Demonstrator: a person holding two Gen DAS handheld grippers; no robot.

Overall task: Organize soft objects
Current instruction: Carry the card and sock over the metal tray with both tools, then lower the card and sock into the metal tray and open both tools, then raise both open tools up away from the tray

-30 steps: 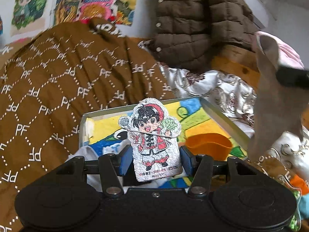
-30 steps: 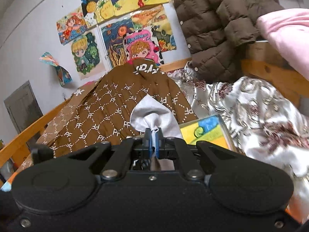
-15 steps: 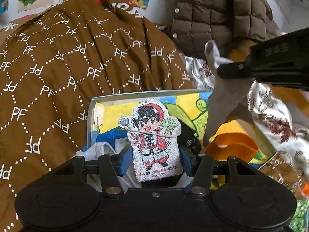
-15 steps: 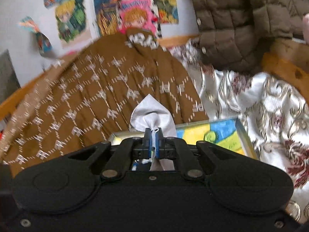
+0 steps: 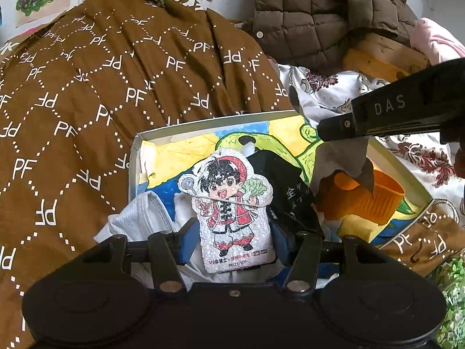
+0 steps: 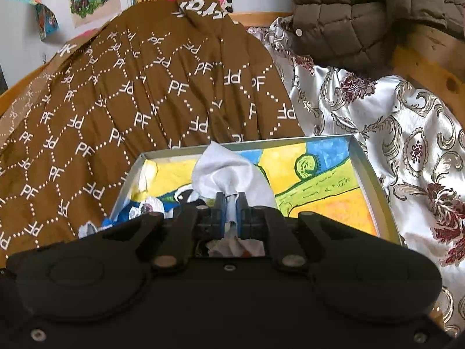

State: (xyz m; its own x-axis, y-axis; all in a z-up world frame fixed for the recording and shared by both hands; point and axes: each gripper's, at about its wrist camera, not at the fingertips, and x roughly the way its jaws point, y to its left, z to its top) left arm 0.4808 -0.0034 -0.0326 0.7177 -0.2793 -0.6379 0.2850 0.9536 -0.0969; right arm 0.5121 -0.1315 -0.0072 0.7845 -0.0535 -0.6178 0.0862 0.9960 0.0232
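Observation:
A shallow box [image 5: 203, 123] with a painted yellow, blue and green bottom lies on the bed; it also shows in the right wrist view [image 6: 375, 180]. My right gripper [image 6: 231, 212] is shut on a pale grey-white cloth [image 6: 229, 171] and holds it over the box. In the left wrist view the right gripper [image 5: 322, 133] reaches in from the right with the cloth [image 5: 340, 157] hanging over an orange cup [image 5: 363, 200]. My left gripper [image 5: 232, 241] is open over the box's near end, with a cartoon-figure card [image 5: 229, 209] standing between its fingers. White cloth [image 5: 139, 218] and a black garment [image 5: 284, 180] lie in the box.
A brown "PF" patterned quilt [image 5: 87, 101] is heaped left of the box. A silver floral sheet [image 6: 407, 145] covers the bed on the right. A brown puffer jacket [image 5: 319, 14] and a wooden bed frame [image 6: 430, 64] are behind. Posters hang on the wall.
The right gripper has come down and in over the box with the cloth, which now hangs just above the orange cup. The left gripper moved slightly closer to the box.

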